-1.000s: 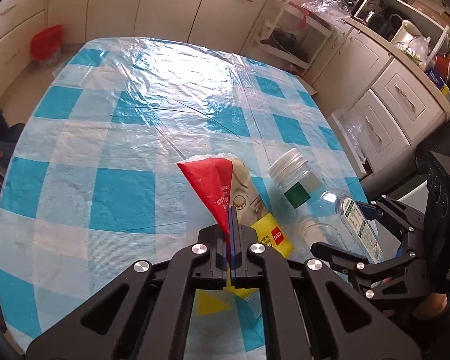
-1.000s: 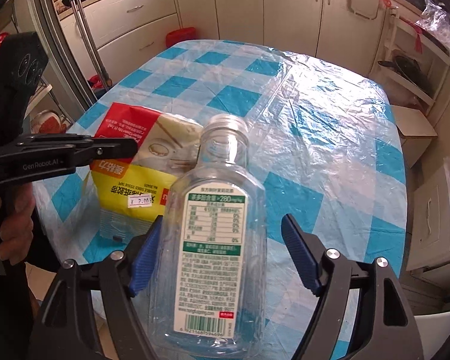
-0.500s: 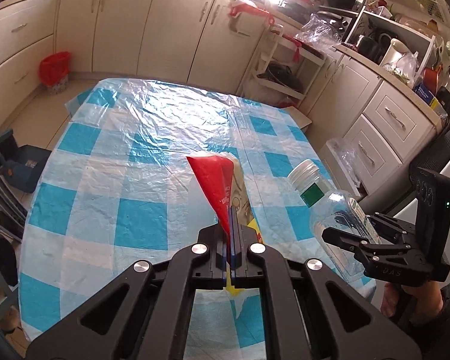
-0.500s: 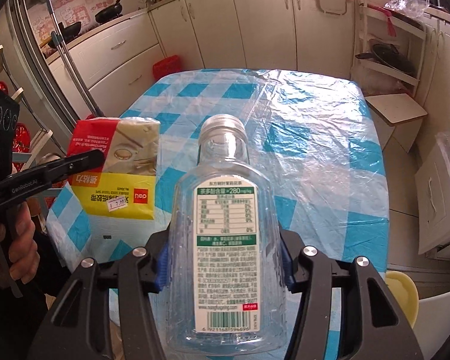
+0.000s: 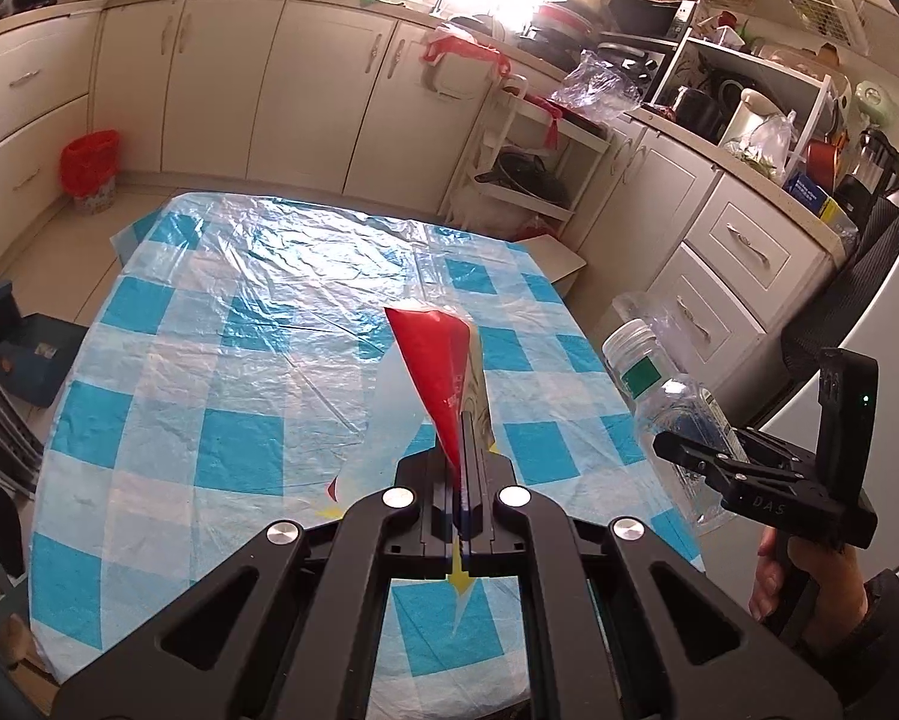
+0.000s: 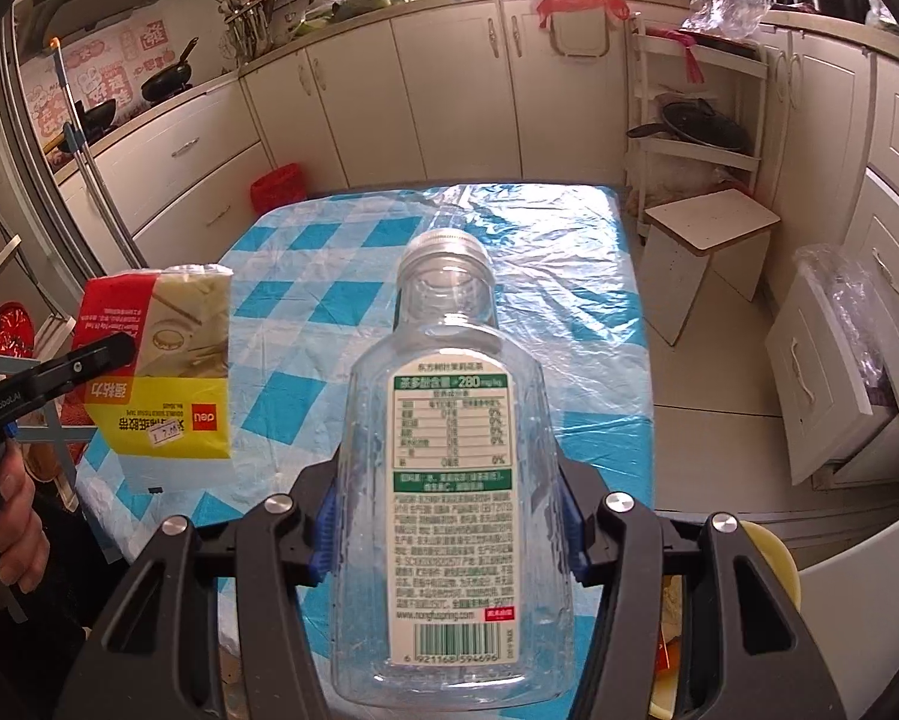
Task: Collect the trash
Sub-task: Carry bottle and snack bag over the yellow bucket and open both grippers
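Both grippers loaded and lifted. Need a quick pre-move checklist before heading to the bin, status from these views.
1. Left gripper shut on the red-and-yellow plastic package: ok, though only one edge is pinched.
2. Right gripper shut on the clear plastic bottle with the white-and-green label: ok, blue pads against both sides.
3. Both items lifted off the blue-and-white checked tablecloth: ok.
4. Bottle capped: ok, silver cap on.
5. Bottle empty: cannot tell for sure, looks empty.
6. Drop target: cannot tell; a red-lined bin stands on the floor past the table.
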`<state>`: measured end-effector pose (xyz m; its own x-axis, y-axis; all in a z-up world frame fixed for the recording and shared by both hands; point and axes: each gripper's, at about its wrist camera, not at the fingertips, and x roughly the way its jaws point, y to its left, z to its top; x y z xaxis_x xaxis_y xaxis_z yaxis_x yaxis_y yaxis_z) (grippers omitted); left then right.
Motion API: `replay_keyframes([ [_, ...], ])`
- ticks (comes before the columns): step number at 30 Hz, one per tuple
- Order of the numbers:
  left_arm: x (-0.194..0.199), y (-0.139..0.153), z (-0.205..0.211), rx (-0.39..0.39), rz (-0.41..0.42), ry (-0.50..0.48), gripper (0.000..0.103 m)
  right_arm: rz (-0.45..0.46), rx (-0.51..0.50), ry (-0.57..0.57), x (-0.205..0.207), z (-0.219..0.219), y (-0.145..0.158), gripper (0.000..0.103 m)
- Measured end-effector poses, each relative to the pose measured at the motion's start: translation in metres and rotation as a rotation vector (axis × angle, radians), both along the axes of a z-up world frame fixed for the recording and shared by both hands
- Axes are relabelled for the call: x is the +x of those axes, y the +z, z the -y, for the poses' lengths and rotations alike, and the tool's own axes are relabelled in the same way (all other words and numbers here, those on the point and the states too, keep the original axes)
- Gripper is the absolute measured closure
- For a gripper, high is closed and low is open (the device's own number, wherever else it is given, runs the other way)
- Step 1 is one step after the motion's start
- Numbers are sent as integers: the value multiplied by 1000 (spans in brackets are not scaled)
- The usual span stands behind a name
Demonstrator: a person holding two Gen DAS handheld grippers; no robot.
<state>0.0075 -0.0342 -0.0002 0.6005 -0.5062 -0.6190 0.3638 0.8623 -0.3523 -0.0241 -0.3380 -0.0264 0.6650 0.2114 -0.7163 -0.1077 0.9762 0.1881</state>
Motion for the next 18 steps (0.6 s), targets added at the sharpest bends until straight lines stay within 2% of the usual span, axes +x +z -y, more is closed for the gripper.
replay_keyframes([
  [7, -18, 8, 18, -5, 16, -45, 102, -8, -16, -142, -26, 49, -6, 48],
  [13, -30, 10, 46, -19, 18, -101, 102, -106, -38, -298, -42, 105, -41, 48],
  [18, -39, 4, 75, -13, 1, -155, 102, -191, -34, -382, -47, 133, -68, 48],
])
